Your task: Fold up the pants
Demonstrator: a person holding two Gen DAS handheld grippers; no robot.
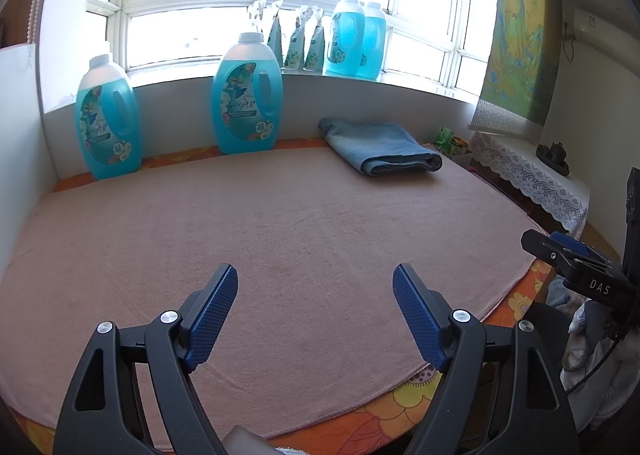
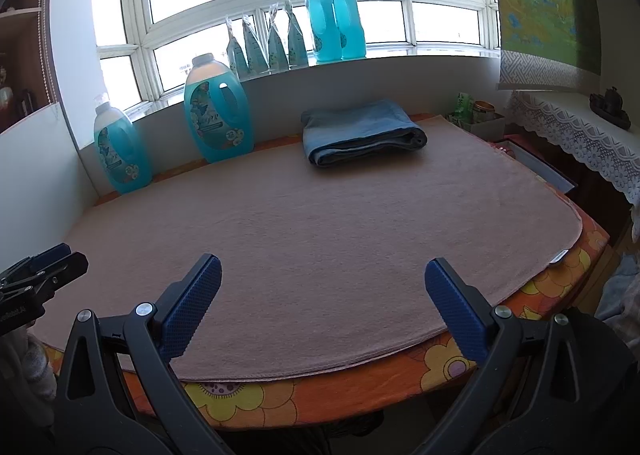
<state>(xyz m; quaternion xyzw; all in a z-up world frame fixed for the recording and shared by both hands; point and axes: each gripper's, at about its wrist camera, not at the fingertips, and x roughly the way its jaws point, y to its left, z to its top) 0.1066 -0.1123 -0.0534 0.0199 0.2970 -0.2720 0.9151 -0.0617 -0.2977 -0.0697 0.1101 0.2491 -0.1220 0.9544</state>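
Observation:
Blue pants (image 1: 380, 149) lie folded in a neat stack at the far right of the pink mat (image 1: 280, 239); they also show in the right wrist view (image 2: 362, 133). My left gripper (image 1: 316, 287) is open and empty above the mat's near edge. My right gripper (image 2: 322, 279) is open and empty over the mat's near edge, far from the pants. The right gripper's tip shows at the right of the left wrist view (image 1: 568, 251), and the left gripper's tip shows at the left of the right wrist view (image 2: 44, 267).
Two big blue detergent bottles (image 1: 248, 95) (image 1: 106, 119) stand at the mat's back edge against the wall. More bottles (image 1: 356, 39) and pouches stand on the window sill. A flowered orange cloth (image 2: 360, 387) covers the table. A lace-covered shelf (image 2: 576, 135) stands at right.

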